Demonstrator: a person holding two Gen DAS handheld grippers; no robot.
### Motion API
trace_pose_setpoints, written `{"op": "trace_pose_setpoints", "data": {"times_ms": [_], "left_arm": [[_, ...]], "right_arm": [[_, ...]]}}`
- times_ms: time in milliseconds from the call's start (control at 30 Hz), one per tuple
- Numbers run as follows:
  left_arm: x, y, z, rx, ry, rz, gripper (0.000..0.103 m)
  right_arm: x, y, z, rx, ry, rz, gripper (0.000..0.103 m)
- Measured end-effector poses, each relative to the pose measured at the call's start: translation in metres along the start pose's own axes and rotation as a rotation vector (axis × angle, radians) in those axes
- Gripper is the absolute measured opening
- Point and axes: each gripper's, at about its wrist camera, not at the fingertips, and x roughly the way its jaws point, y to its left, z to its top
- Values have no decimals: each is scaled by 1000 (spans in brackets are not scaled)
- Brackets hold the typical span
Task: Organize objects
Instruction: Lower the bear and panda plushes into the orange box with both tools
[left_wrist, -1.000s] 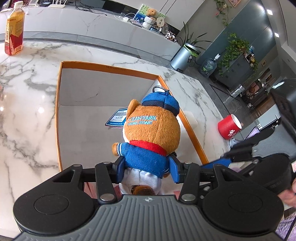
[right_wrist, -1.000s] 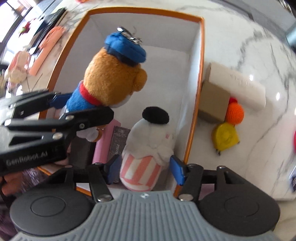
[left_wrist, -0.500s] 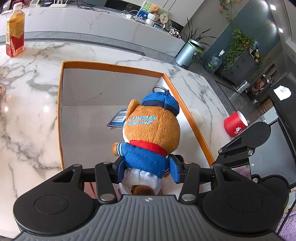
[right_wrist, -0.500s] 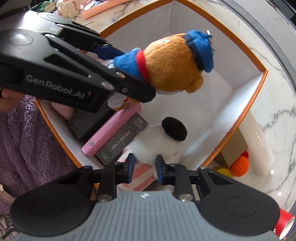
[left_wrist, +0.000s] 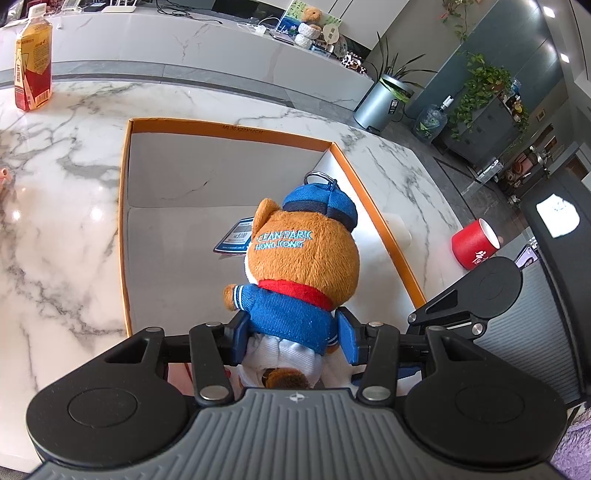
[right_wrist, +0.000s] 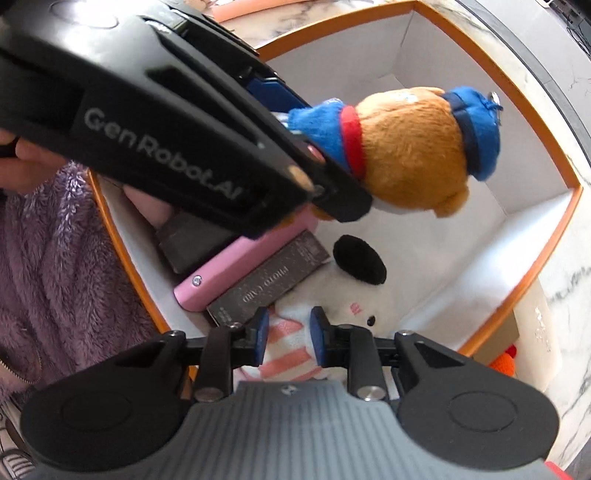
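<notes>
The bear (left_wrist: 303, 269) hangs over the box (left_wrist: 236, 127), clamped at its blue-jacketed torso by the left gripper (left_wrist: 293, 336), whose blue pads press into the jacket from both sides. Taking it at the body rather than the big head looks deliberate: the torso is narrow enough to fit between the pads, and the head and cap point forward into the box, so the toy can be lowered head-first onto the bare white floor ahead. From the right wrist view the bear is clearly off the floor, above the things already packed.

Under it, at the near end of the box, lie a pink case (right_wrist: 243, 273) and a dark card box (right_wrist: 269, 280) side by side, with a darker block behind them; they sit flat along the wall, which leaves the far half free for bulkier soft toys. Beside the card box lies a white plush (right_wrist: 332, 295) with a black ear and a pink-striped body. The right gripper (right_wrist: 286, 332) has its pads drawn close on the striped part, apparently pinching the fabric; the narrow gap suggests a hold on a fold of cloth rather than the whole body, probably to shift the plush and make room.

Outside the box, on the marble bench (left_wrist: 55, 221), stand a juice carton (left_wrist: 33, 66) and a red cup (left_wrist: 474, 243), well apart from it. An orange knitted thing (right_wrist: 504, 360) rests just beyond the box wall.
</notes>
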Motion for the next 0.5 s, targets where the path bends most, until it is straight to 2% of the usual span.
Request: {"op": "trace_pose_setpoints", "data": {"times_ms": [67, 133, 233, 300, 400, 500], "left_arm": [[0, 1, 0, 1, 2, 1, 56], [0, 1, 0, 1, 1, 0, 56], [0, 2, 1, -3, 6, -1, 56], [0, 3, 2, 0, 5, 0, 56], [0, 2, 2, 13, 7, -4, 56], [0, 2, 1, 18, 11, 0, 56]], "right_arm": [[-4, -4, 0, 8, -4, 26, 32], [-15, -10, -2, 13, -28, 29, 32], [-30, -17, -3, -23, -54, -29, 38], [-28, -21, -3, -64, -29, -50, 44], [-17, -22, -4, -153, 8, -72, 45], [-7, -24, -3, -206, 29, -60, 43]]}}
